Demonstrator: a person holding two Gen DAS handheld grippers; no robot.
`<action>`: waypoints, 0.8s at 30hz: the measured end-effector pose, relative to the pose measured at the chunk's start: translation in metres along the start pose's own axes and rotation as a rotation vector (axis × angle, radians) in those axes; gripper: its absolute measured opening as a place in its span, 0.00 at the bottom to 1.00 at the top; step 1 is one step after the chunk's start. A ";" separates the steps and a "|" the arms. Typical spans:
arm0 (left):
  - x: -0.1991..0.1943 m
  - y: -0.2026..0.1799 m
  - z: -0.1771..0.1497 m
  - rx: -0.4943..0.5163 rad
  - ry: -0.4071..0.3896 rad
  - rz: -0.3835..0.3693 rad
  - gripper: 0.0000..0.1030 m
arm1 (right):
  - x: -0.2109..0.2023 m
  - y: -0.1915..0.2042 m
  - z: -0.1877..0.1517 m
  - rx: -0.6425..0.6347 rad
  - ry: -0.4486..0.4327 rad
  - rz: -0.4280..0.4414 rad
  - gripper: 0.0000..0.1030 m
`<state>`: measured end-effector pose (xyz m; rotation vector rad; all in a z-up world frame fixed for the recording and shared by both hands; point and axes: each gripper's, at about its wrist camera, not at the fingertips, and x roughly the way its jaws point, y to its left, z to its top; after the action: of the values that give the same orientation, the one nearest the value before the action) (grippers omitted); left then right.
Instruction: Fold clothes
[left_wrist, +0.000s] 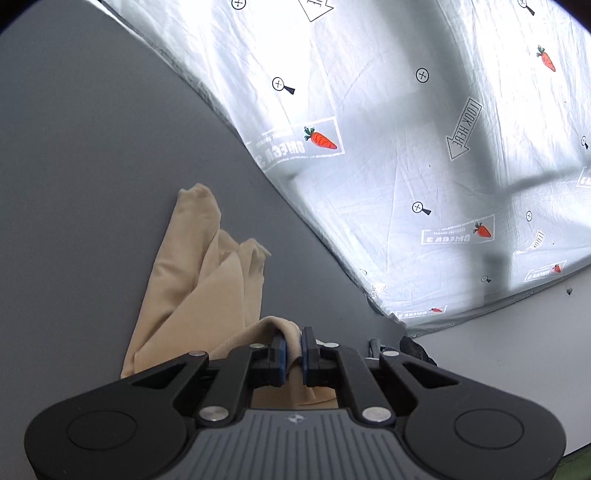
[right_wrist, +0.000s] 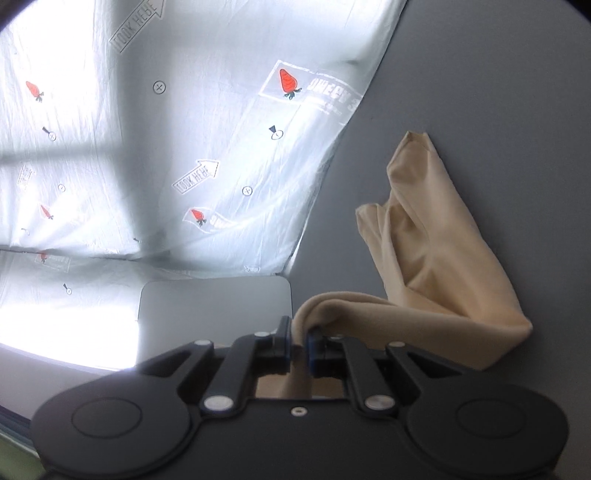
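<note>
Beige soft cloth garment (left_wrist: 192, 280) was pinched by left gripper (left_wrist: 293, 350) and right gripper (right_wrist: 298, 345) jaws, trailing onto grey desk (left_wrist: 92, 184). Thin bunched grips judged liable to slip; uneven fold risked.

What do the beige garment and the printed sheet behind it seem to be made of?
Beige garment: looks like a soft, matte knit or thin jersey; it drapes in smooth rounded folds with no sheen. Printed sheet: probably thin woven cotton or polyester; light glows through it, and fine sharp creases run across the carrot prints.
</note>
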<state>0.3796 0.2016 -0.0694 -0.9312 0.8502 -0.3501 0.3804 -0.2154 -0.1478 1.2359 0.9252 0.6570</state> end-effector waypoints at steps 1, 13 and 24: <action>0.010 0.000 0.011 0.005 -0.002 0.005 0.08 | 0.008 -0.001 0.011 0.009 -0.008 0.001 0.09; 0.141 0.037 0.097 0.012 0.092 0.229 0.12 | 0.105 -0.071 0.112 0.282 -0.035 -0.114 0.22; 0.117 0.049 0.110 -0.032 -0.092 0.227 0.68 | 0.089 -0.068 0.149 0.158 -0.181 -0.155 0.50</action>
<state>0.5346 0.2209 -0.1321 -0.8641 0.8694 -0.0972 0.5493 -0.2301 -0.2250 1.3252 0.9232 0.3479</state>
